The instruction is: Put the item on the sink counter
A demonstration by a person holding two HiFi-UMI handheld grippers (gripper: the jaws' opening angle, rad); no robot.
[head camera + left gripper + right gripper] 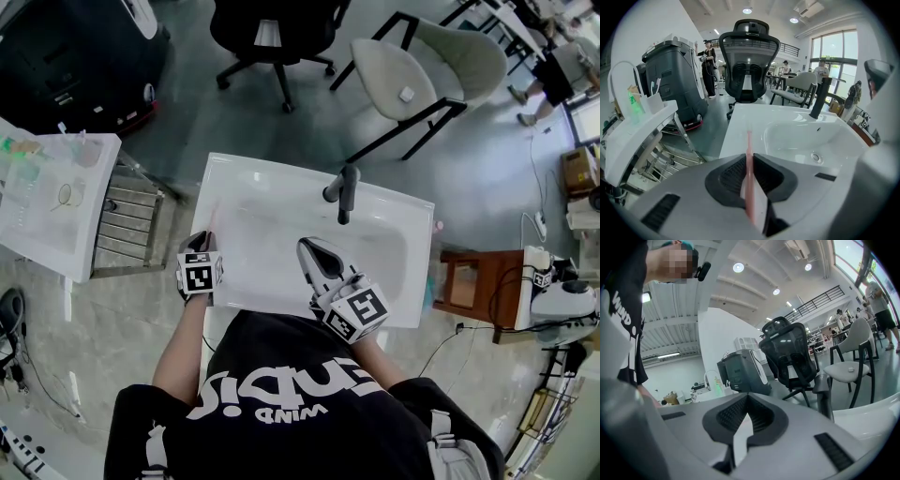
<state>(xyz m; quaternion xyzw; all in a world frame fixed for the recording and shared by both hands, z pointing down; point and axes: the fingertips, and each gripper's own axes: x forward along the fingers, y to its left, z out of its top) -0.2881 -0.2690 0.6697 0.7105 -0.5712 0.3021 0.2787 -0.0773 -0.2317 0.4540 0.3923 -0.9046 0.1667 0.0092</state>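
Left gripper (749,174) clamped on thin pink stick (748,152), tip pointing forward over left rim of sink counter (740,121), likely lined up for laying it flat there. Right gripper (745,416) closed, empty, over basin near faucet (345,192), apparently keeping clear of drop spot.

The left hand-held gripper (749,158) is pale grey with black ribbed pads (729,176), and the thin item (748,143) between them is pink. Its marker cube (200,273) bears black-and-white squares, like that of the right hand-held gripper (307,248). The sink surface (246,183) is white and the faucet (345,192) black. The far office chair (277,28) is black, and the floor (487,178) is grey.
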